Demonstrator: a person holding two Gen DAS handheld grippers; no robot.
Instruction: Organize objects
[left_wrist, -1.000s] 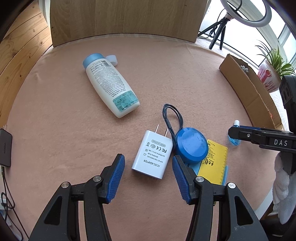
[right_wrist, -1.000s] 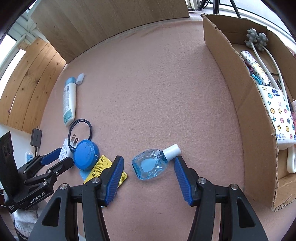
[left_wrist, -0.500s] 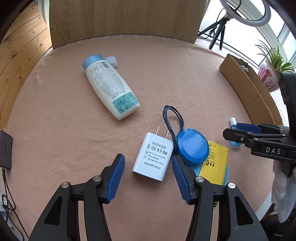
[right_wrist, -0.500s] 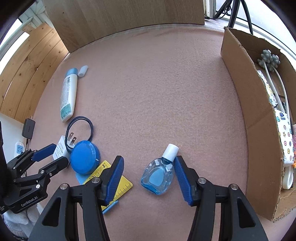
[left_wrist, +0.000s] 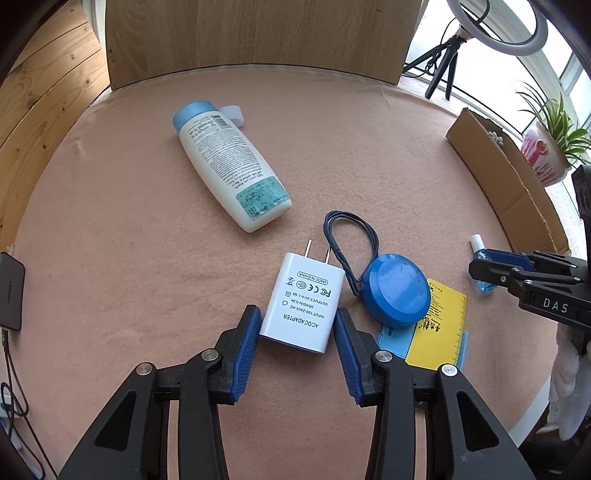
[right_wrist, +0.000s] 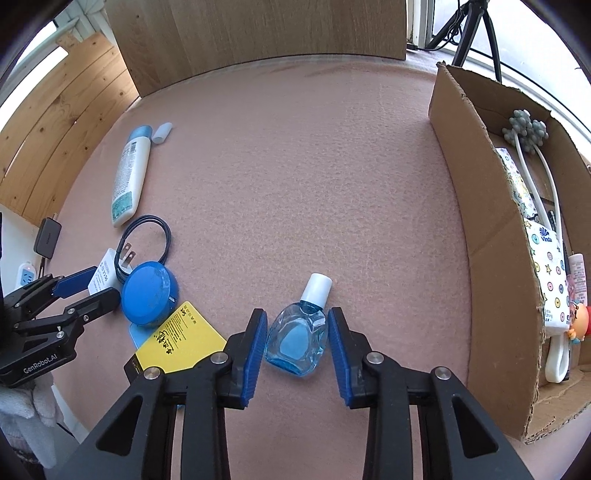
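Left gripper (left_wrist: 297, 334) low over the pink table cover (left_wrist: 129, 258), jaws parted about as wide as the white charger (left_wrist: 303, 301), blue pads flanking its near end on both sides, close against the edges but whether touching cannot be told. Charger flat on the cover, printed face up, prongs pointing away from the tool. Just right of it a round blue case (left_wrist: 395, 293), its dark cord (left_wrist: 349, 240) looped beyond the prongs; case resting partly on a yellow card (left_wrist: 441, 332). Farther off to the left, a white lotion bottle (left_wrist: 229, 168) on its side, blue cap away, with a small white cap (left_wrist: 233, 113) next to it. Right gripper (right_wrist: 296, 341) likewise down at the cover, jaws spread slightly wider than the small blue bottle (right_wrist: 298, 339), one pad to each side of its body, narrow gaps showing on both sides, nothing clamped. Bottle lying flat, white cap pointing away along the fingers. Cardboard box (right_wrist: 476, 206) standing open to the right of that tool, well apart from the bottle, already containing a patterned tissue pack (right_wrist: 546, 269) and a white looped item with a grey knobbed head (right_wrist: 524, 131). Left gripper also visible at the left edge of the right wrist view.
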